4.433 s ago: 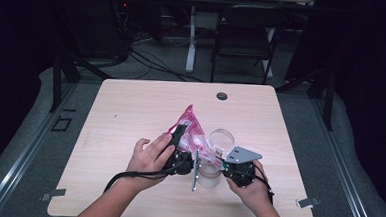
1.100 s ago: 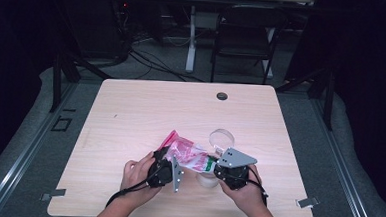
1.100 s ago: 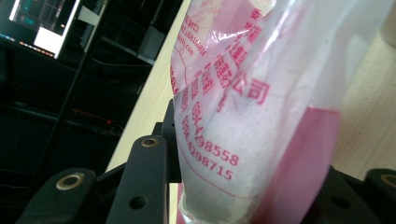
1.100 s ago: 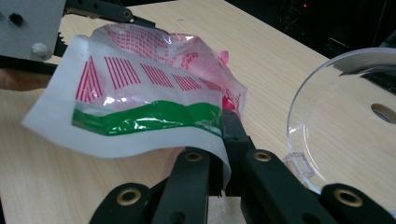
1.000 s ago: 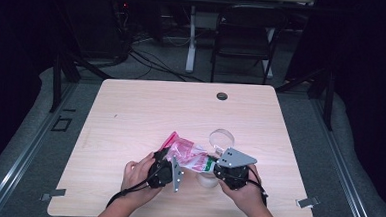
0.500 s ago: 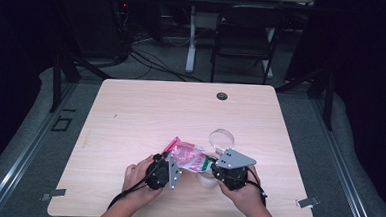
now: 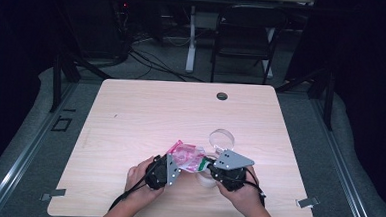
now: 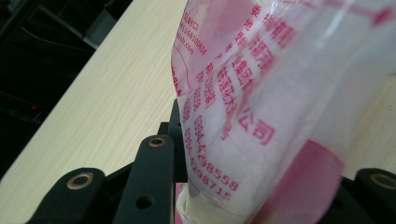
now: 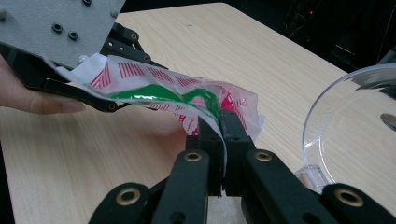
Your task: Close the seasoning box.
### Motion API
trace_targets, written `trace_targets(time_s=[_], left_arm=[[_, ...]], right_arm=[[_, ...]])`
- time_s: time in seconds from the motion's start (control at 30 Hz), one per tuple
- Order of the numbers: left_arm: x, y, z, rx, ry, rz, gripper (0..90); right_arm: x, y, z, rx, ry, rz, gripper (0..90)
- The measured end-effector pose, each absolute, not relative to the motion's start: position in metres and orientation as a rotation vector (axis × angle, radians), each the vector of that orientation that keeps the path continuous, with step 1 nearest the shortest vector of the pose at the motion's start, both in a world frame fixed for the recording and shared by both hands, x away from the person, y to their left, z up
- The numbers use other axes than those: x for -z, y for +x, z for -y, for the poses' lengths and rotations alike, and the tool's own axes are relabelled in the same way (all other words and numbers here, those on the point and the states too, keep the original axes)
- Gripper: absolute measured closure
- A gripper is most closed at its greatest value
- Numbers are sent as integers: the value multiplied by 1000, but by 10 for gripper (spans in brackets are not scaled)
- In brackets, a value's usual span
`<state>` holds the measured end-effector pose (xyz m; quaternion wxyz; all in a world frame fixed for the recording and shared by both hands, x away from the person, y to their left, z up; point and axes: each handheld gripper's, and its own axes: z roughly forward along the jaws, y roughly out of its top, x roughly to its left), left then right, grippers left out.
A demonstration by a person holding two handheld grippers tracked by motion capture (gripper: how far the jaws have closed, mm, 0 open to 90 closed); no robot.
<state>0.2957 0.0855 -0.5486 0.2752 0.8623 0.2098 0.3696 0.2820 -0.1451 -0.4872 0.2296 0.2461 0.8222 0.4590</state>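
A pink-and-white printed plastic bag (image 7: 184, 155) hangs bunched between my two grippers near the table's front edge. My left gripper (image 7: 176, 162) holds one end: in the left gripper view the bag (image 8: 261, 93) fills the gap between its jaws, which have just been closing on it. My right gripper (image 9: 222, 119) is shut on the bag's other edge (image 9: 163, 88), with green print showing through the film. In the high view the right gripper (image 7: 207, 165) sits just right of the bag. The left gripper (image 9: 93, 70) shows opposite in the right gripper view.
A clear round dish (image 7: 222, 138) stands just behind the right gripper, close to the jaws (image 9: 355, 126). A second clear piece (image 7: 207, 180) lies under the bag. A dark round grommet (image 7: 222, 96) sits at the far middle of the wooden table (image 7: 130, 115).
The bag, earlier stretched up and away, has come down and bunched between the grippers. The left hand has edged slightly toward the right one. The right hand has stayed put.
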Motion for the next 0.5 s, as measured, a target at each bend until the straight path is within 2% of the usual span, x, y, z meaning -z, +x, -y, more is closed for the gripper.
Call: trace_targets(time_s=[0.13,0.33,0.5], left_arm=[[552,299,-88,-912,2307,-604,720],[560,307,-93,-756,2275,-671,723],[561,309,-96,-719,2257,-685,727]], right_arm=[[486,282,145,-1291,681,-2249,841],[483,282,149,-1361,713,-2224,707],[481,281,153,-1405,724,-2203,643]])
